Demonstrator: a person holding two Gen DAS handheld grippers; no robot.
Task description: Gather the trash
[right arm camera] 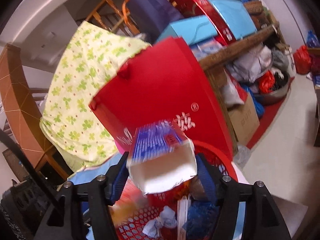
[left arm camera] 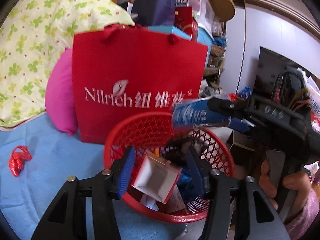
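Note:
A red mesh basket (left arm camera: 218, 208) sits on the blue cloth and holds a white-and-red carton (left arm camera: 158, 178), blue wrappers and other trash. My left gripper (left arm camera: 160, 172) is open with its fingers spread over the basket. My right gripper (right arm camera: 162, 170), also in the left wrist view (left arm camera: 226, 110), is shut on an open blue-and-white carton (right arm camera: 160, 156) and holds it just above the basket (right arm camera: 138, 216). The carton also shows in the left wrist view (left arm camera: 196, 114). A crumpled red foil wrapper (left arm camera: 19, 160) lies on the cloth at left.
A red Nilrich paper bag (left arm camera: 138, 76) stands right behind the basket, with a pink cushion (left arm camera: 60, 96) and a clover-print quilt (left arm camera: 40, 40) to its left. Boxes and bags are stacked behind it. A cardboard box (right arm camera: 244, 118) and bagged clutter sit on the floor at right.

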